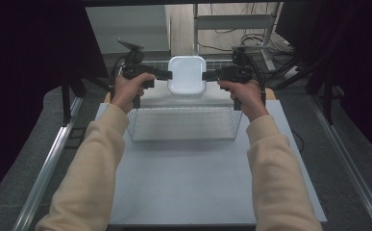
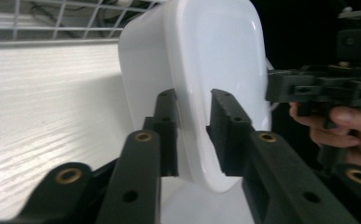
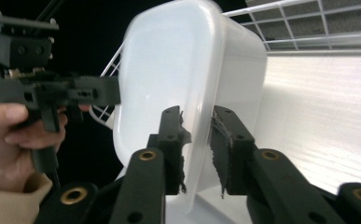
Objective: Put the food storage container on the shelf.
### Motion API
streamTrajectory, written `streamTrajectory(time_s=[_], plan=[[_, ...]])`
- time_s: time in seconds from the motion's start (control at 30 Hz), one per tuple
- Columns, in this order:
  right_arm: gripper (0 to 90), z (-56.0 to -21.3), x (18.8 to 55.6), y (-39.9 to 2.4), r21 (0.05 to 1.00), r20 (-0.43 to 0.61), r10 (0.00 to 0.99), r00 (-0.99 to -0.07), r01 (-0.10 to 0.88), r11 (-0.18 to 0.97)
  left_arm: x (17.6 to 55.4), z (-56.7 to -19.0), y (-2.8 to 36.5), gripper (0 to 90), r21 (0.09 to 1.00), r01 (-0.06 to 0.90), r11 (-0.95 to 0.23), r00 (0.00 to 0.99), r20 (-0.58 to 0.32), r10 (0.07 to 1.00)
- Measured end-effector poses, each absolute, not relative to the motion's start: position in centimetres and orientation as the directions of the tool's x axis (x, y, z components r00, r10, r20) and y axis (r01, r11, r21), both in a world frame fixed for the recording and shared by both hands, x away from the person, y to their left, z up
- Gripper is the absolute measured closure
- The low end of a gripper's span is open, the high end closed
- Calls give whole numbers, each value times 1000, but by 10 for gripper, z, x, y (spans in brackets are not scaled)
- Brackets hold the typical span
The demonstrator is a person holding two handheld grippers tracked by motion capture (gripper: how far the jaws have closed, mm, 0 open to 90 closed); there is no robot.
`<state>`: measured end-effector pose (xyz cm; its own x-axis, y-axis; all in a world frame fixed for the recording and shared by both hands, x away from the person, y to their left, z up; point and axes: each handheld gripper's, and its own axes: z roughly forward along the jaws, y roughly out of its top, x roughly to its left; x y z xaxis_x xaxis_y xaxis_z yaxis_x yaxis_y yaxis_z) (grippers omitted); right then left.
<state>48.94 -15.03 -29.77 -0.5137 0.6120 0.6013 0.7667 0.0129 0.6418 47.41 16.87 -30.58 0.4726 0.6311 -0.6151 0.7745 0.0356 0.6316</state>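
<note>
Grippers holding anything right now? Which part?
White tub, by its rim on opposite sides, left gripper and right gripper. Jaws straddle the rim in both gripper views, but gaps show; a firm clamp cannot be told.

one white plastic tub (image 1: 187,73), one wire basket (image 1: 183,123), two grippers, left gripper (image 1: 167,74), right gripper (image 1: 206,74), one table (image 1: 193,183)

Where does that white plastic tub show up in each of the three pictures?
High view: white tub at top centre, between the two grippers, above the wire basket.
Left gripper view: centre, its rim between the black jaws.
Right gripper view: centre, rim between the jaws.
Shared landmark: the wire basket's grid.
</note>
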Motion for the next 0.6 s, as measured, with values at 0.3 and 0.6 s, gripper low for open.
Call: streamTrajectory(time_s=[0.3, 0.6], plan=[[668, -309, 499, -149, 590, 666, 602, -440, 805, -65, 487, -320, 172, 635, 589, 802, 103, 425, -682, 595], [425, -302, 486, -147, 687, 574, 650, -498, 725, -51, 474, -311, 174, 364, 695, 704, 145, 468, -608, 641]])
